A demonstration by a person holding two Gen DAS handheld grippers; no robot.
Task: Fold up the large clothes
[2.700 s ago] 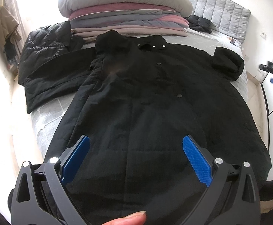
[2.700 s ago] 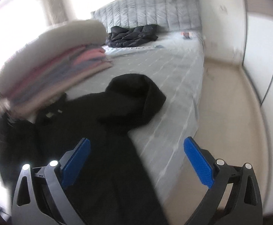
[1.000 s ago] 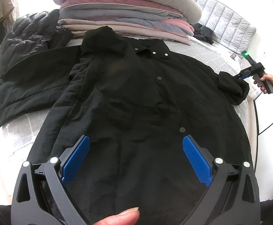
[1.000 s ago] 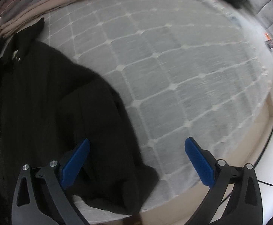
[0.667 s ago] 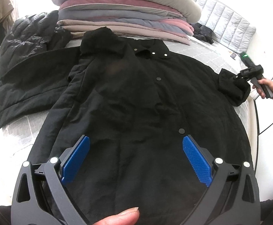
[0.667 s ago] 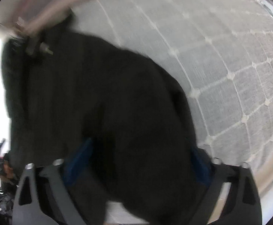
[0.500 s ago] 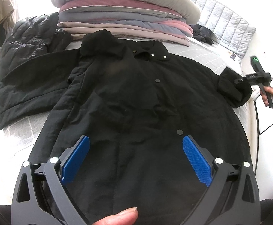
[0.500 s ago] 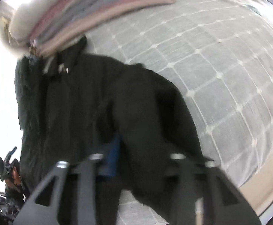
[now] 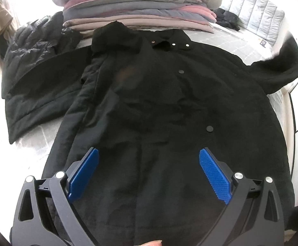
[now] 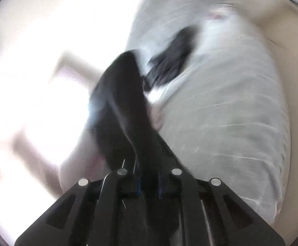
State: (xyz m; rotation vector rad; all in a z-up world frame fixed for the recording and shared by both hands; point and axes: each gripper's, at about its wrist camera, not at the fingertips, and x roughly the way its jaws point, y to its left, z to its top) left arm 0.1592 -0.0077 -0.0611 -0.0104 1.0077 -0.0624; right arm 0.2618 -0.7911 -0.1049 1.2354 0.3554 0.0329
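We see a long black coat (image 9: 159, 106) spread front-up across the bed (image 9: 226, 39), collar toward the stack of folded blankets (image 9: 136, 14) at the far edge, hem at the near edge. Left gripper (image 9: 149, 176) hovers over the hem, jaws wide open, nothing between its blue pads (image 9: 214, 176). Right gripper (image 10: 149, 186) has just closed; its jaws are clamped on the coat's sleeve (image 10: 126, 102), which stretches out off the bed's right edge. Right view is badly motion-blurred. A black puffer jacket (image 9: 36, 47) lies at the bed's far left corner, just beside the coat's other sleeve (image 9: 42, 86). Another dark garment (image 9: 226, 20) sits near the headboard (image 9: 251, 6).
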